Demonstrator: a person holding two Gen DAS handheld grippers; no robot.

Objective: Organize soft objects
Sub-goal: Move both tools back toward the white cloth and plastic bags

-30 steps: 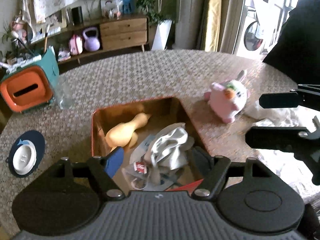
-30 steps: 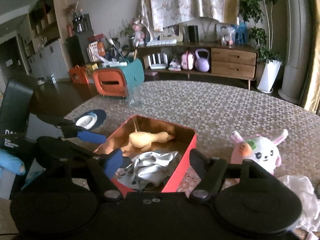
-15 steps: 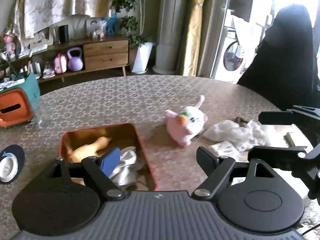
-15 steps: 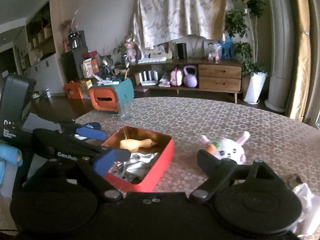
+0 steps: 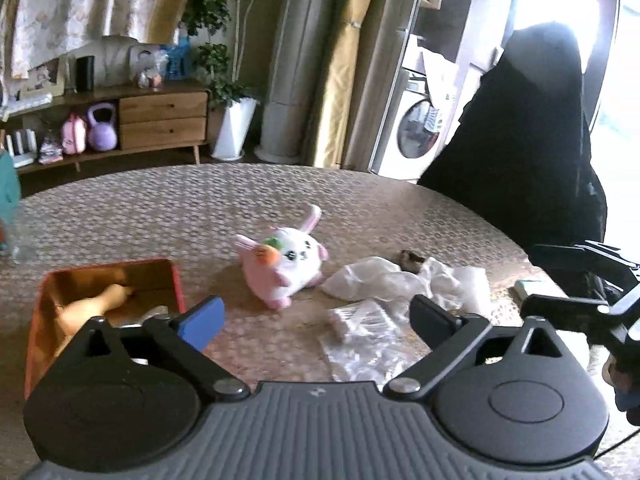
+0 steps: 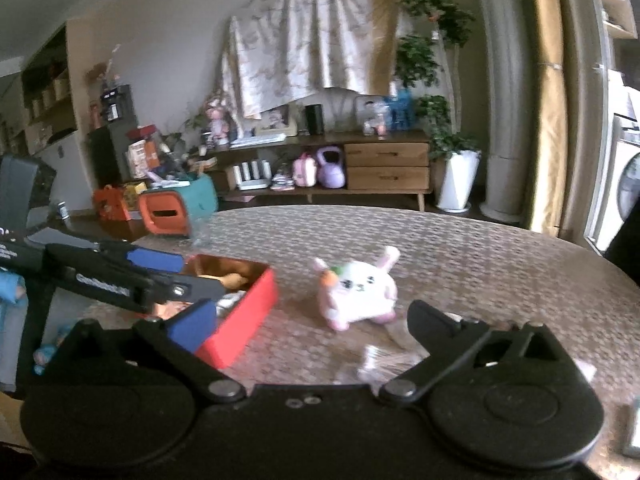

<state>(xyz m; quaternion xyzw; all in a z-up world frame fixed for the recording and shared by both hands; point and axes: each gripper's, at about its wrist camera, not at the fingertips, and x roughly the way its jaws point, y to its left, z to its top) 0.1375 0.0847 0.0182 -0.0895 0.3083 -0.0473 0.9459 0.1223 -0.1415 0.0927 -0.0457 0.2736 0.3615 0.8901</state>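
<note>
A pink and white bunny plush sits on the round table, right of the red box; it also shows in the right wrist view. The red box holds an orange duck toy and a grey cloth, mostly hidden. White crumpled cloth and a clear plastic bag lie right of the bunny. My left gripper is open and empty, near the bunny and bag. My right gripper is open and empty, facing the bunny.
An orange and teal container and a glass stand at the table's far left. A small dark object lies by the cloth. A dark-clothed figure stands at the right. A sideboard lines the back wall.
Both grippers have swung right, away from the red box toward the bunny and the white cloth. Both stay open and empty.
</note>
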